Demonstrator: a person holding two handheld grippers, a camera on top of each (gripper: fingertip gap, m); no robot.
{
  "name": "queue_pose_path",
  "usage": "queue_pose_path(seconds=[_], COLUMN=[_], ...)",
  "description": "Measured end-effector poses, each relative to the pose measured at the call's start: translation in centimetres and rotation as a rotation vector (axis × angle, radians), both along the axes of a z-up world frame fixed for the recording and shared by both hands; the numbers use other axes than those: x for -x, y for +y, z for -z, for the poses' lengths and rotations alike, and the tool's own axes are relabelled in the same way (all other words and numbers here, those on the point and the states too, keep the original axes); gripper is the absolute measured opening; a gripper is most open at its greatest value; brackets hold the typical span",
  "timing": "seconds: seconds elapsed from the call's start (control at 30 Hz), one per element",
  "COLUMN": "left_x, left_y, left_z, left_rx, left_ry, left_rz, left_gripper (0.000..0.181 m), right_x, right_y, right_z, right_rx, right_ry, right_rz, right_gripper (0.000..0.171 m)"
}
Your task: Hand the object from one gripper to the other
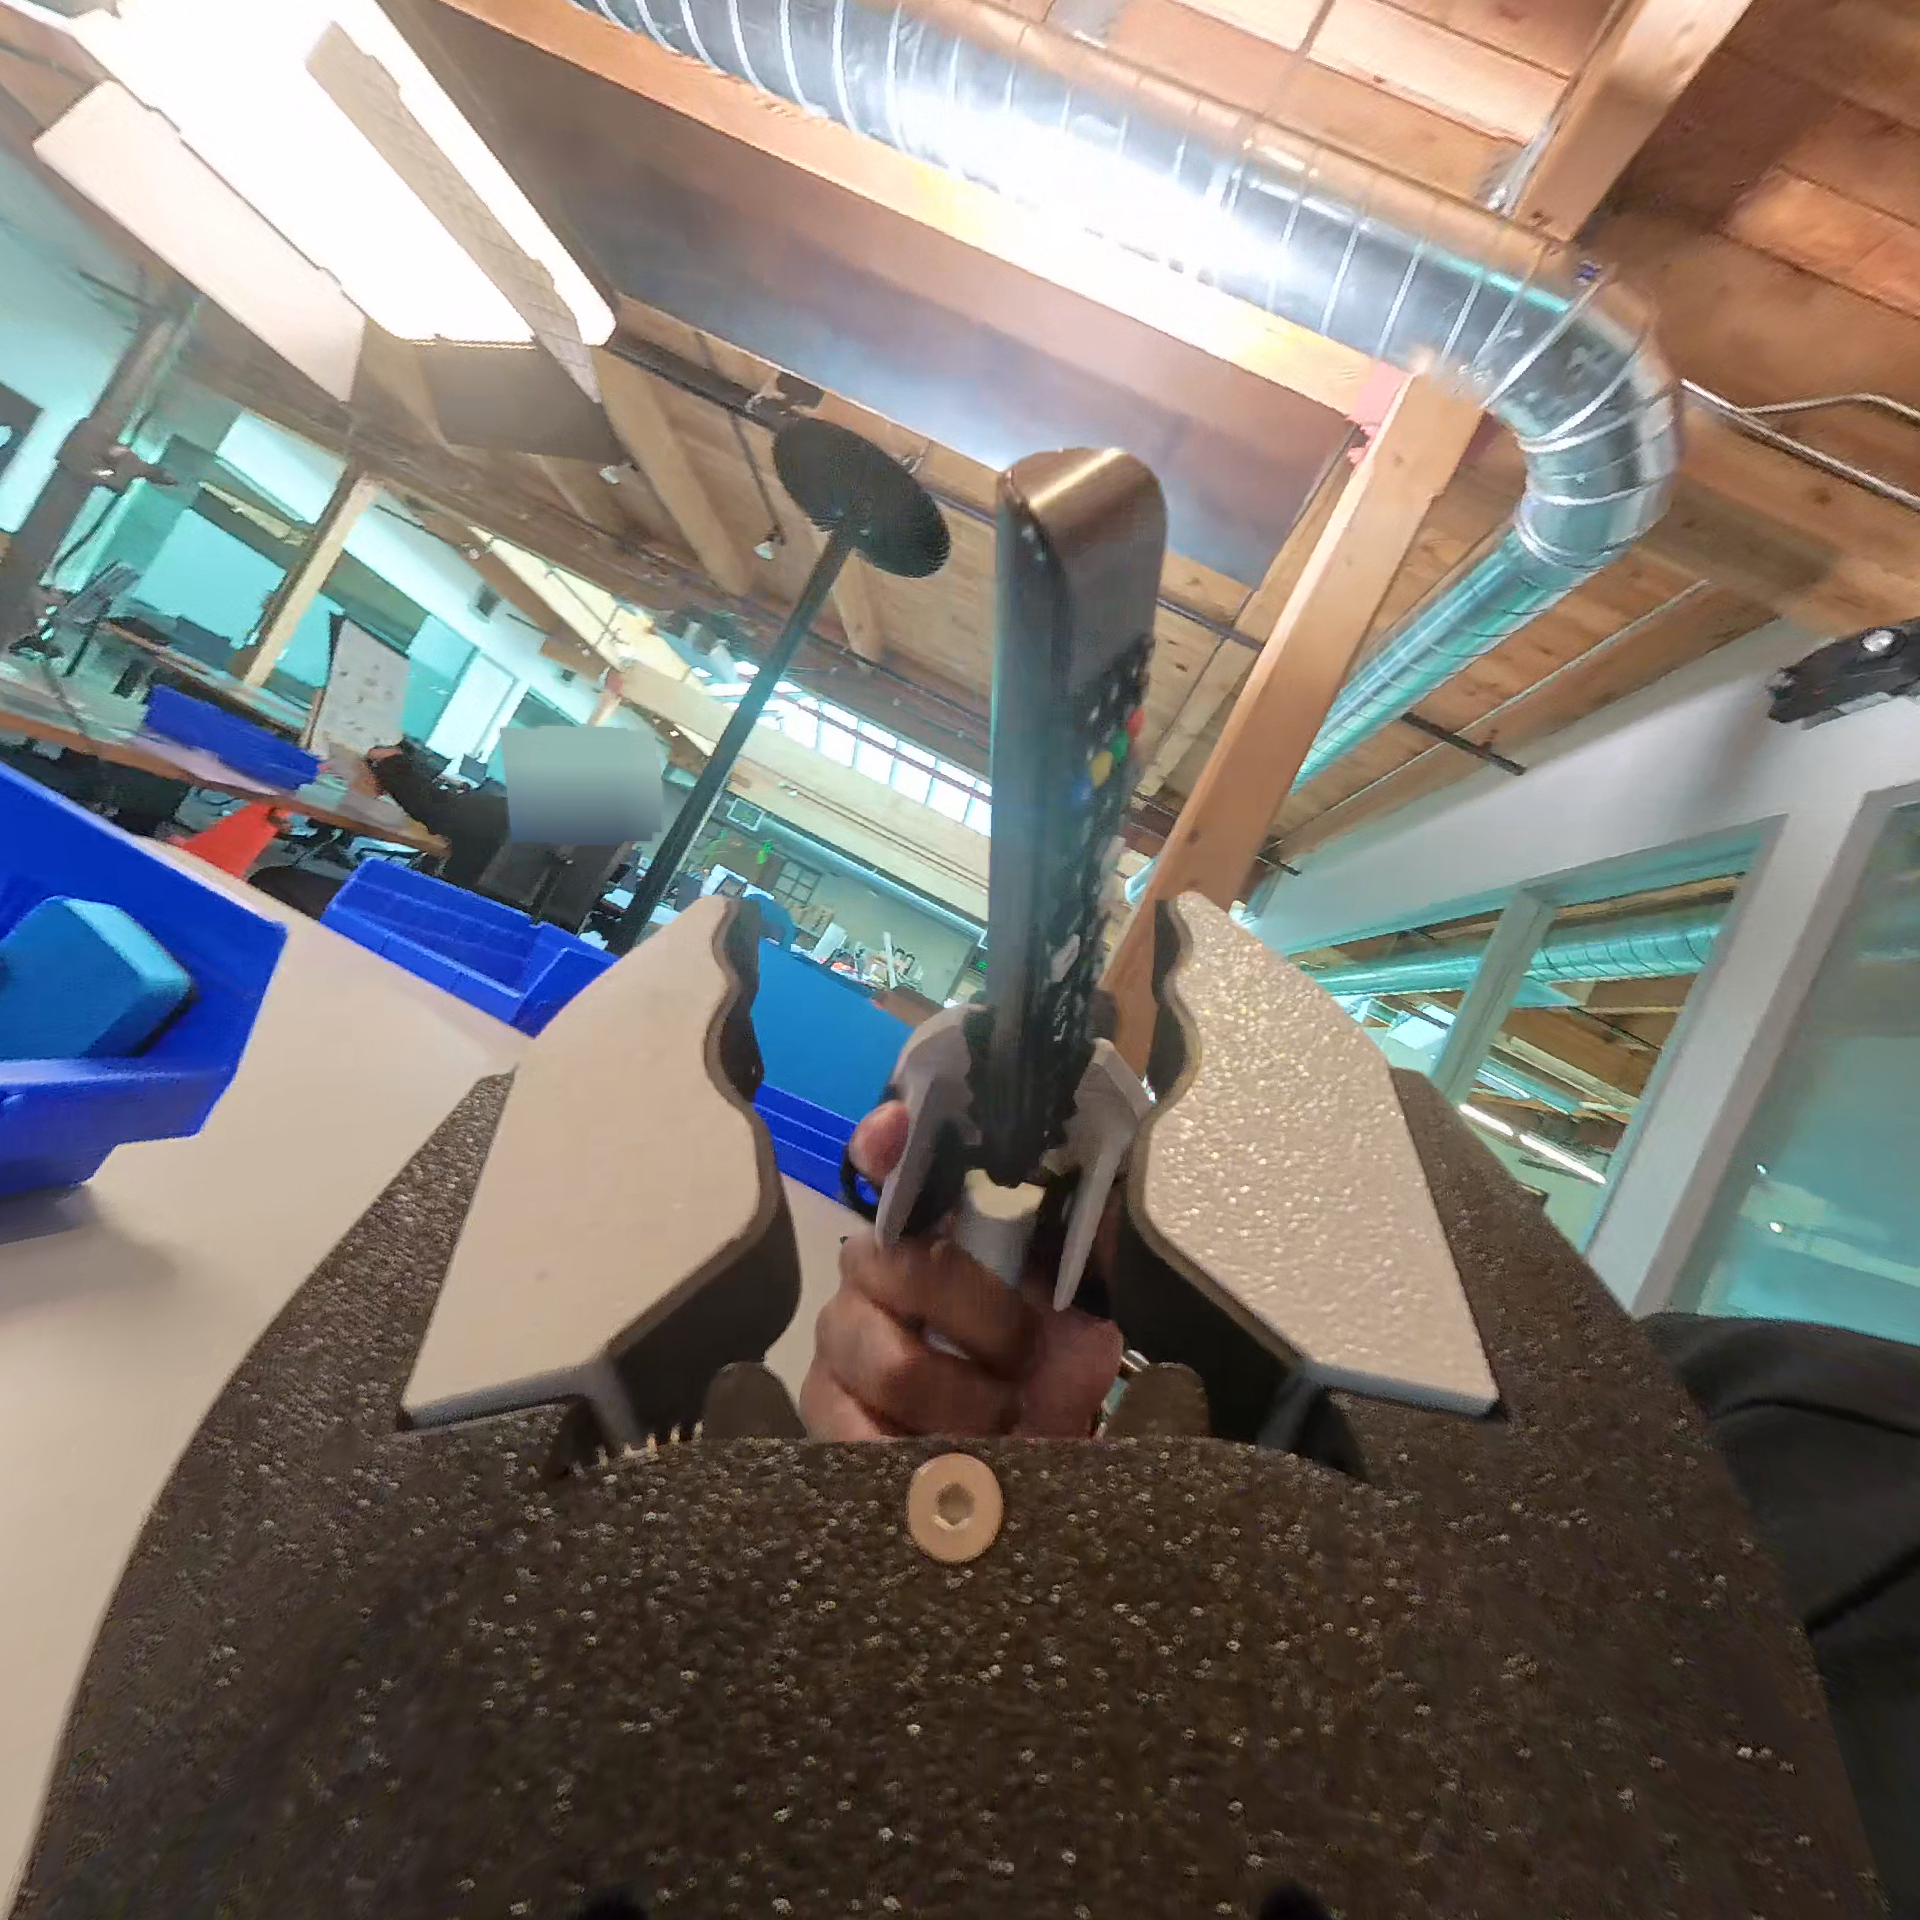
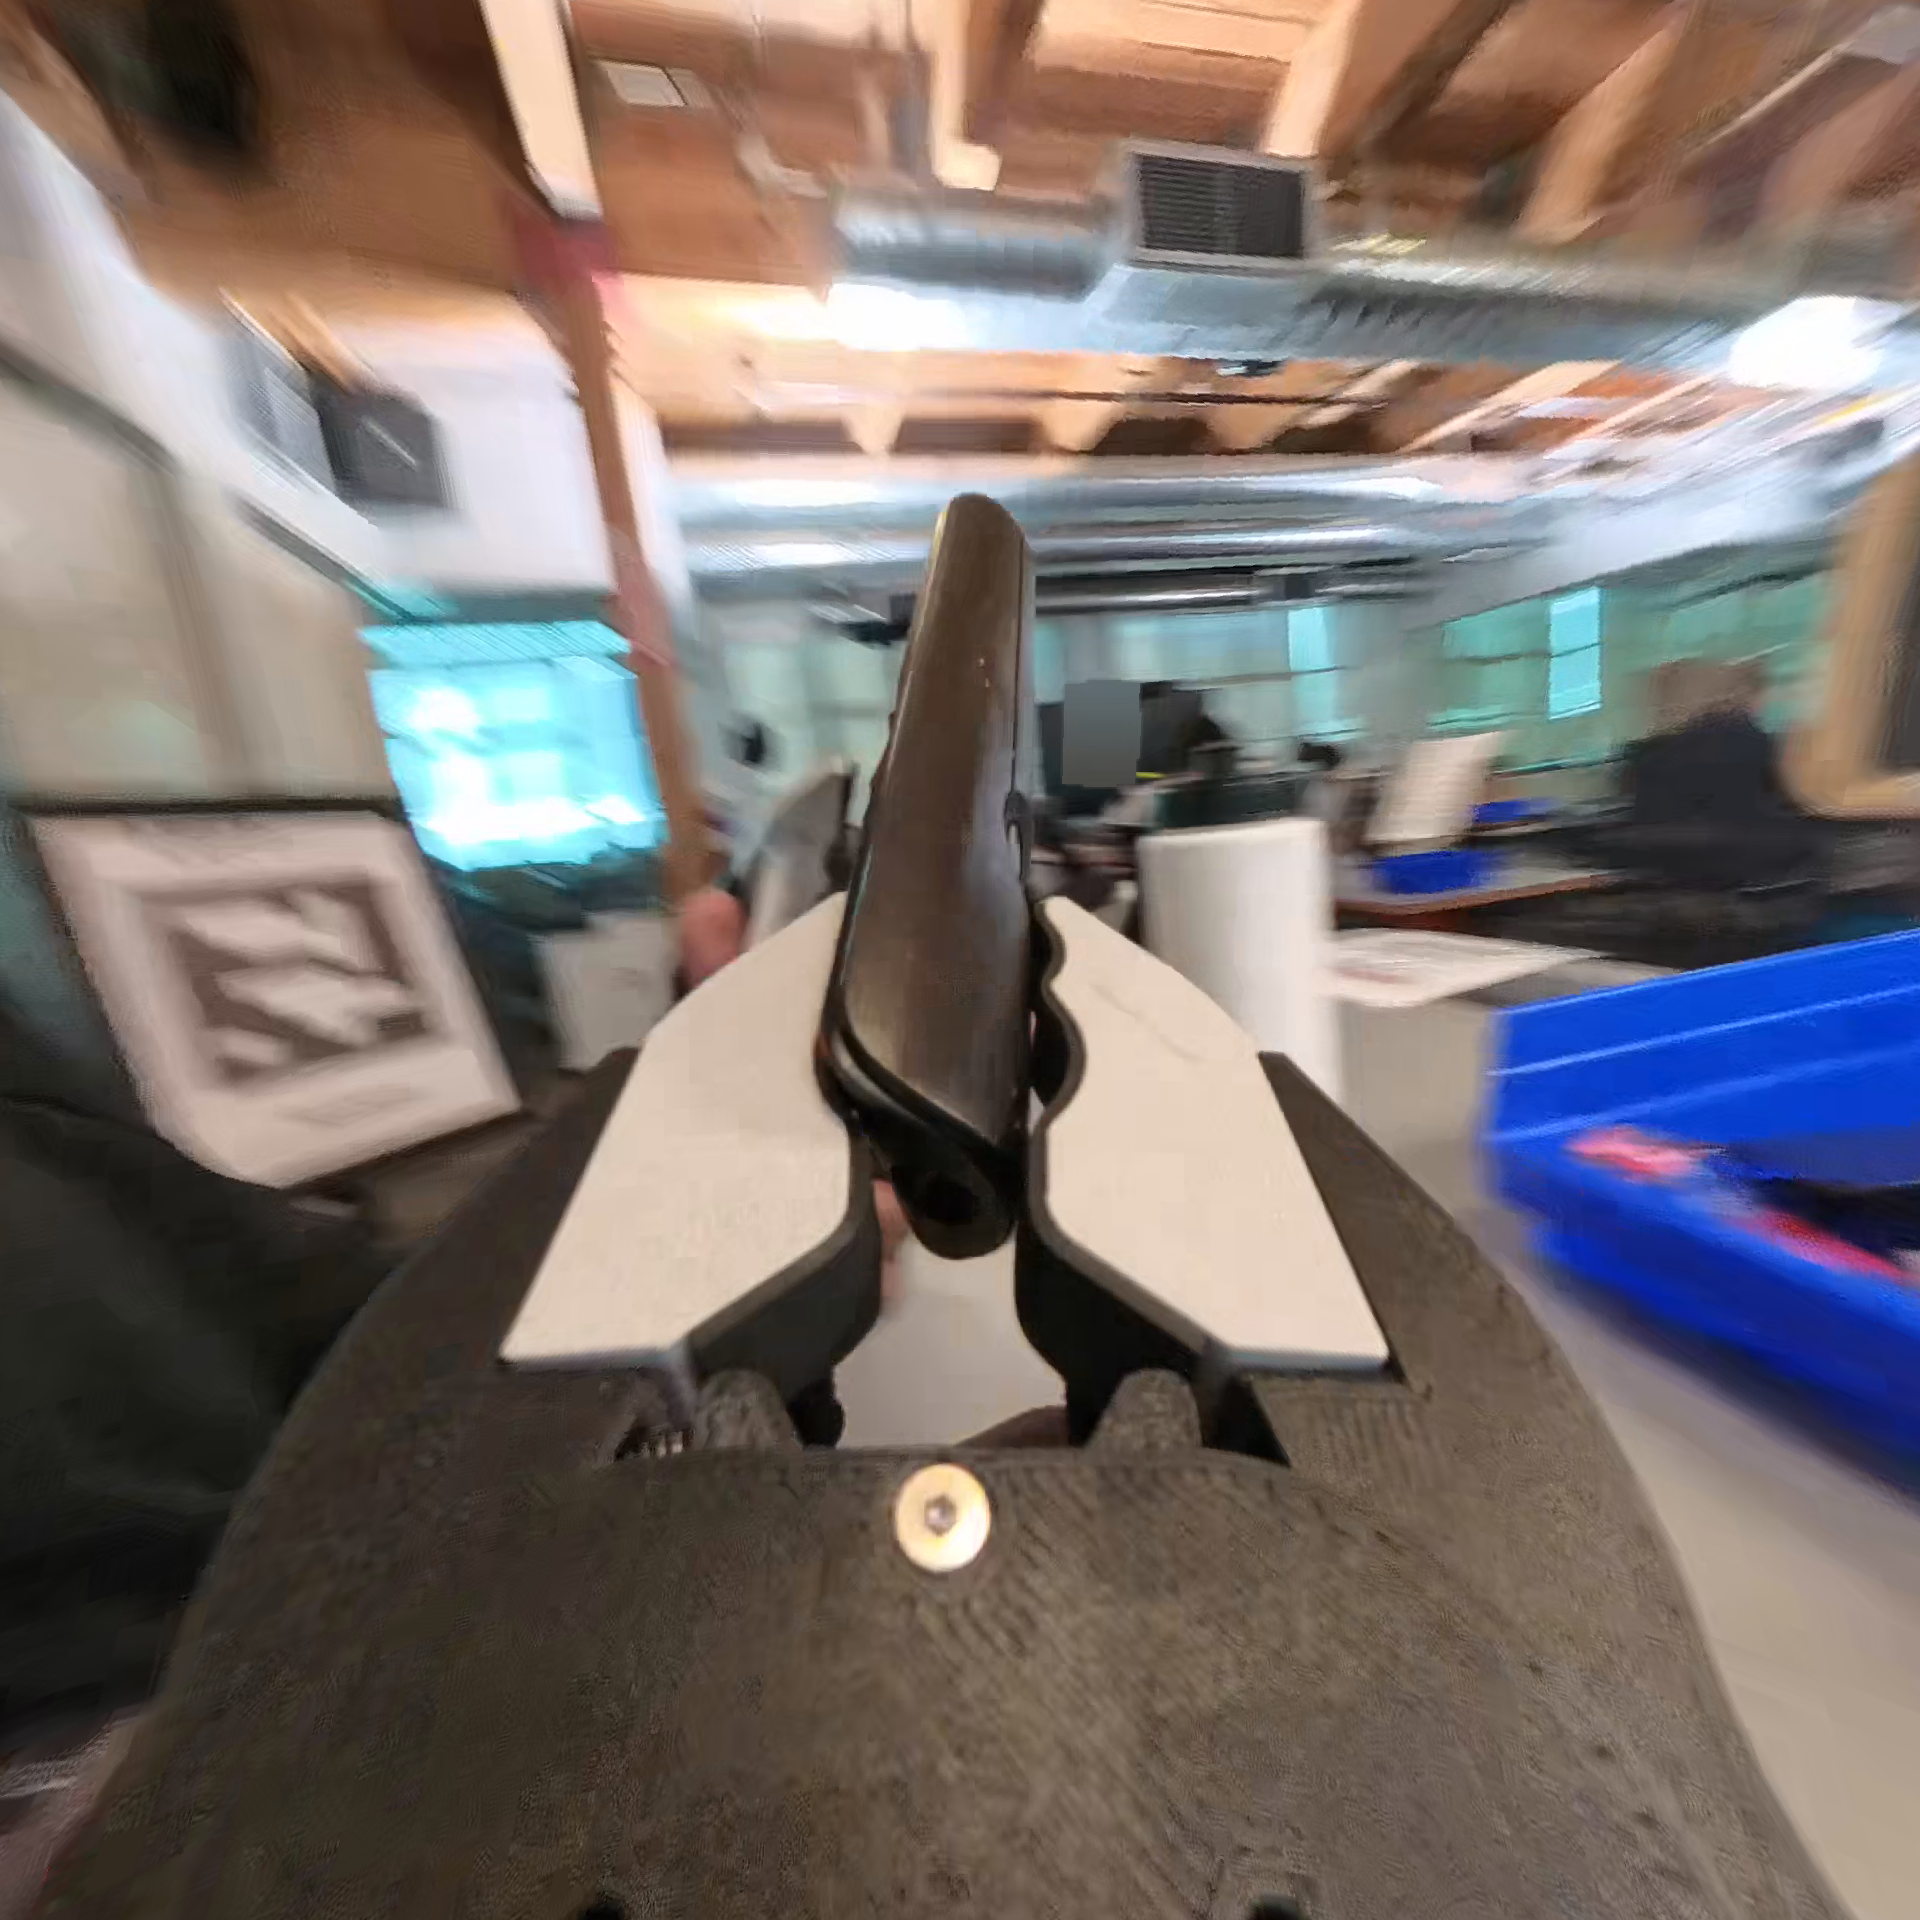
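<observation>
Left wrist view, and the wooden ceiling with its big silver duct [image 1: 1351, 208] fills the top of the shot, the camera tipped well upward. Below it, the pale counter [image 1: 343, 1039] runs off to the left, carrying blue bins [image 1: 114, 935]. A black pole with a round disc on top [image 1: 769, 665] rises behind. The left tongs [image 1: 956, 914] stand wide apart, gripping nothing. Between and beyond them the right tongs [image 1: 1023, 1039] are clamped on the lower end of a black remote control [image 1: 1070, 748], which stands nearly upright, coloured buttons along its right edge. A hand [image 1: 935, 1340] grips the handle beneath.

Over to the right wrist view, heavily blurred. A blue bin [image 2: 1704, 1122] sits at the right on the counter [image 2: 1714, 1507], a framed black-and-white pattern [image 2: 270, 997] at the left. The right tongs [image 2: 940, 956] are pinched narrow on the remote control [image 2: 945, 883], its dark back facing us, top pointing up. The left tongs [image 2: 800, 831] show just behind it, partly hidden.
</observation>
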State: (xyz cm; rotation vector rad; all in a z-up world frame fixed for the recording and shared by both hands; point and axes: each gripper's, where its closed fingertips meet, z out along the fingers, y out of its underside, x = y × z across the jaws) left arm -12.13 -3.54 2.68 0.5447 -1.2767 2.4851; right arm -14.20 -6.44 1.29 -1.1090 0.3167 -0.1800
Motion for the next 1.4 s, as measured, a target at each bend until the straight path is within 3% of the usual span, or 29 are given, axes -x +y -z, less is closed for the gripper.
queue_pose_path(seconds=[0.13,0.27,0.33,0.5,0.63,0.83,0.97,1.1,1.27,1.4], left_x=[1.8,1.7,1.3,0.3,0.0,0.4,0.8,1.4,1.9,1.9], left_y=[-0.5,-0.2,0.2,1.8,1.1,-0.3,-0.3,-0.2,-0.4,-0.5], left_z=[-0.9,-0.7,-0.7,-1.1,0.1,2.6,5.5,7.2,9.4,10.4], left_rx=[-0.006,-0.048,-0.065,-0.238,-0.48,-0.762,-1.085,-1.277,-1.426,-1.518], left_ry=[-0.103,-0.157,-0.174,-0.408,-0.597,-0.693,-0.887,-1.03,-1.154,-1.255], left_rz=[-0.009,-0.115,-0.147,-0.497,-0.643,-0.565,-0.576,-0.59,-0.559,-0.566], left_gripper=[0.068,0.026,0.026,0.026,0.026,0.025,0.025,0.025,0.025,0.026], right_x=[0.7,1.3,0.6,-2.5,-1.9,0.8,1.9,2.5,2.4,2.2], right_y=[1.5,3.6,3.8,2.1,1.8,2.1,2.1,2.6,3.1,3.3], right_z=[1.1,2.8,3.2,4.6,3.8,2.4,1.8,2.1,3.8,5.9], right_rx=[-0.095,-0.006,0.048,0.241,0.334,0.52,0.708,0.897,1.065,1.181], right_ry=[0.212,0.261,0.251,0.184,0.035,-0.228,-0.433,-0.631,-0.717,-0.748], right_rz=[-0.302,-0.363,-0.271,0.078,0.175,0.223,0.307,0.397,0.437,0.403], right_gripper=[0.027,0.028,0.029,0.05,0.05,0.05,0.05,0.051,0.055,0.048])
